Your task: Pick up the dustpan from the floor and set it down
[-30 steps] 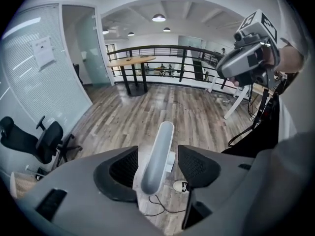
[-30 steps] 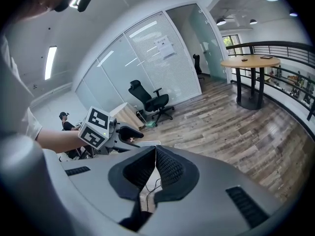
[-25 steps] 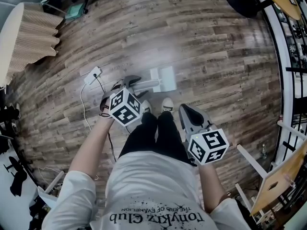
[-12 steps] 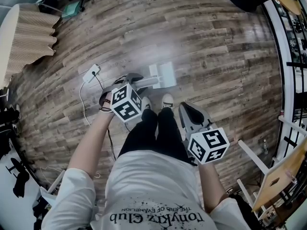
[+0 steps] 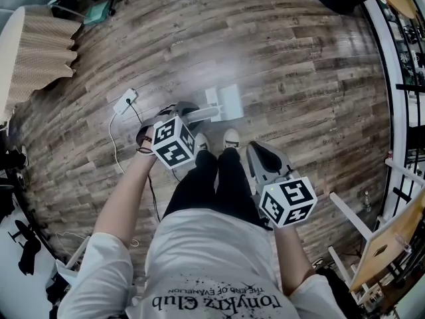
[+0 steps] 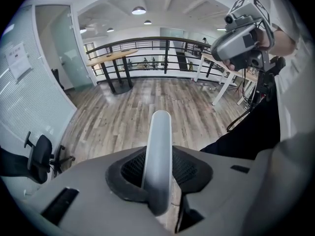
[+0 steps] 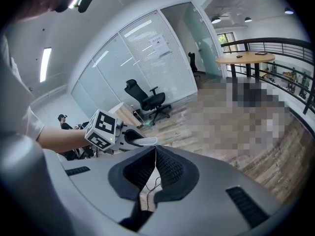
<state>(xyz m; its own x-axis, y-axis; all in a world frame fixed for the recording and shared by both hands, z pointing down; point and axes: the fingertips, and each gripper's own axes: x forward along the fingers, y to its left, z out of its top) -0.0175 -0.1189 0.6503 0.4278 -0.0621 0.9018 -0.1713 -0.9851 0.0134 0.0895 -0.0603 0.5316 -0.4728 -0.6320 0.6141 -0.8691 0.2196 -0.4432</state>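
At our feet: the dustpan (image 5: 224, 104) lies on the wooden floor (image 5: 299, 78) at twelve o'clock from our shoes (image 5: 231, 141), its pale pan flat on the boards.
Handle: the handle (image 6: 158, 156) runs from the pan toward nine o'clock, into our left gripper (image 5: 184, 110).
Left jaws: they have just been closing. In the left gripper view the handle stands upright between the dark pads, which appear to press on it from both sides, so we read a pinch on the handle.
Right jaws: the right gripper (image 7: 153, 151) hangs at about four o'clock from our shoes, well apart from the dustpan. Its pads meet at the tips and nothing sits between them.
Nearby: a white power strip (image 5: 126, 102) with a cable (image 5: 114, 145) lies at nine o'clock from the pan, near our left hand.
Done so far: we judge the reach and the grasp complete, or very nearly so.
Left to do: the pan looks not yet lifted. Raising it off the floor, carrying it and setting it down all remain.
Watch for: the handle is smooth and rounded, so we expect it may twist in the pads once the pan's weight hangs from it.
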